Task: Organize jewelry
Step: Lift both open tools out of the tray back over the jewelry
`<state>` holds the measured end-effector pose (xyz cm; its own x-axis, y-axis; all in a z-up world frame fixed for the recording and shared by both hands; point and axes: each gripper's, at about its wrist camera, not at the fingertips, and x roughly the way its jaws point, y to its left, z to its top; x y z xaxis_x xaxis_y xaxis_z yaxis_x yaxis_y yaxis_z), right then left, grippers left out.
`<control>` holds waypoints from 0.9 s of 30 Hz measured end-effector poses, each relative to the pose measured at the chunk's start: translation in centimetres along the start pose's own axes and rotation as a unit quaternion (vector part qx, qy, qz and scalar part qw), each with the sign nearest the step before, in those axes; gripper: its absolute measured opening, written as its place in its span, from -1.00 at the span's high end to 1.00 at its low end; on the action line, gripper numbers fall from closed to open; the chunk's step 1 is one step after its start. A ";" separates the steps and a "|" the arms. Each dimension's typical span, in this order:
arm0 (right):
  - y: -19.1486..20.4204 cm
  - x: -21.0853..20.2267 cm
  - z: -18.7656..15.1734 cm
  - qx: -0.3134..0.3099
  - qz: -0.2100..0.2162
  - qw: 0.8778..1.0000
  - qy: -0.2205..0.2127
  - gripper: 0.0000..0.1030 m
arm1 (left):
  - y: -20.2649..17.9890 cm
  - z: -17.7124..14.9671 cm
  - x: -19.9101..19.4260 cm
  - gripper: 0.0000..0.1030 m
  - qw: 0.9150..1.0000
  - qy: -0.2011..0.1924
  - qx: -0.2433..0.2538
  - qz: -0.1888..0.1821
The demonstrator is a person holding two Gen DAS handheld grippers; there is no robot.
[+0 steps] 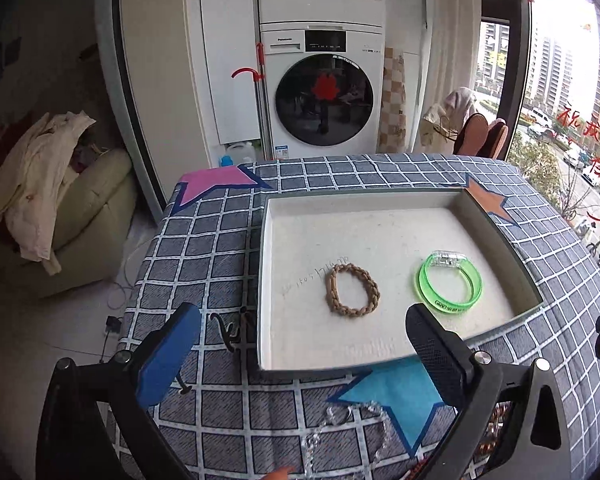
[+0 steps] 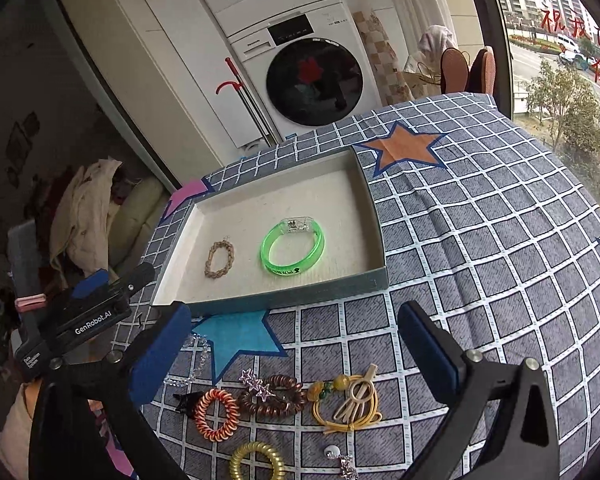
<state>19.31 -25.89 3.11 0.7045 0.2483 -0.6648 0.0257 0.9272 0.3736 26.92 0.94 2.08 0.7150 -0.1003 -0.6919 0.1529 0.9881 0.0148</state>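
A shallow box tray [image 1: 265, 280] [image 2: 374, 208] lies on the checked tablecloth. In it are a brown braided bracelet [image 1: 352, 289] [image 2: 219, 258] and a green plastic bangle [image 1: 449, 282] [image 2: 293, 247]. My left gripper [image 1: 300, 356] is open and empty, just before the tray's near edge. A clear bead chain [image 1: 340, 424] lies under it. My right gripper [image 2: 296, 352] is open and empty above loose pieces: an orange spiral tie [image 2: 216, 409], a brown spiral tie [image 2: 274, 396], a yellow cord bracelet with a clip [image 2: 350, 402] and a yellow spiral tie [image 2: 256, 462].
A black hair clip [image 1: 230, 330] lies left of the tray. The left gripper's body [image 2: 80, 316] shows at the left of the right wrist view. A washing machine [image 1: 322, 92] stands behind the table, an armchair with clothes [image 1: 60, 208] to the left, a window to the right.
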 end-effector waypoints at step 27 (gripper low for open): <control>-1.7 -1.6 -10.0 -0.050 -0.102 0.989 0.089 -1.00 | 3.4 -10.2 -0.7 -1.00 0.996 0.088 -0.027 0.017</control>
<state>11.07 -25.10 -2.90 0.5552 0.0897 -0.8269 0.0786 0.9841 0.1595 19.98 5.57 -4.71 0.5884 -0.0493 -0.8070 0.0903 0.9959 0.0050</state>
